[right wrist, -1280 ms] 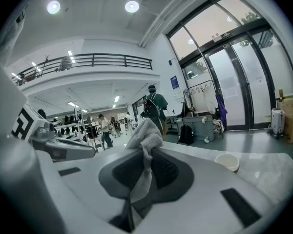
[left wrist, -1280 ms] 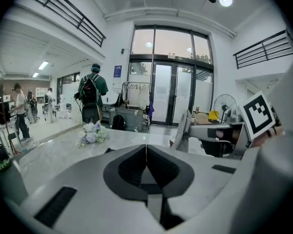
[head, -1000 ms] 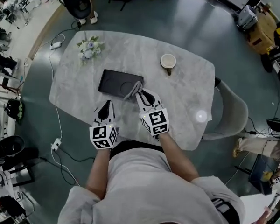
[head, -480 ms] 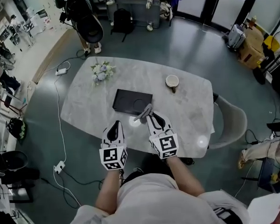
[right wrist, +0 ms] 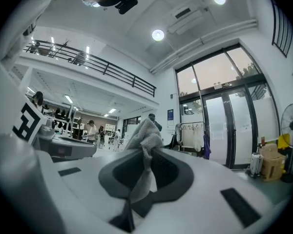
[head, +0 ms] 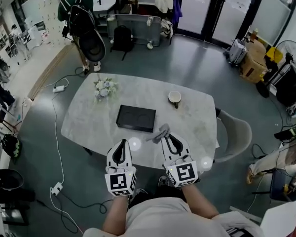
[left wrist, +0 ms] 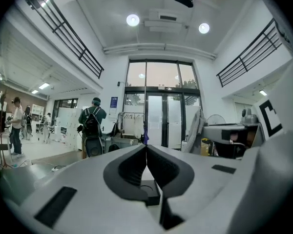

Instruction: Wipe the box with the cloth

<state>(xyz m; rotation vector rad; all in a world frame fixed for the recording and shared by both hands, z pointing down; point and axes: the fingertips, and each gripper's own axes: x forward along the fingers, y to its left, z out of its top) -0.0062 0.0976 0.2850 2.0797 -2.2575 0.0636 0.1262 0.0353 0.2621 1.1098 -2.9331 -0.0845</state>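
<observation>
A flat black box (head: 135, 118) lies in the middle of the pale marble table (head: 89, 117). My right gripper (head: 165, 138) is raised high over the table's near edge, shut on a grey cloth (head: 159, 132) that sticks out past its tips. In the right gripper view the cloth (right wrist: 145, 152) runs between the jaws and bunches above them. To its left my left gripper (head: 122, 143) is shut with nothing in it, also lifted high over the near edge. In the left gripper view the left gripper (left wrist: 146, 146) has its jaws together and points level across the room.
A cup (head: 174, 98) stands on the table's far right and a small bunch of flowers (head: 104, 88) on the far left. A grey chair (head: 235, 132) sits at the right end. A person with a backpack (head: 82, 14) stands beyond the table, and cables (head: 55, 132) trail on the floor.
Both grippers have risen and drawn back from the box toward me. The right one has carried the cloth off the box. The view has pulled up, so the table looks smaller and farther.
</observation>
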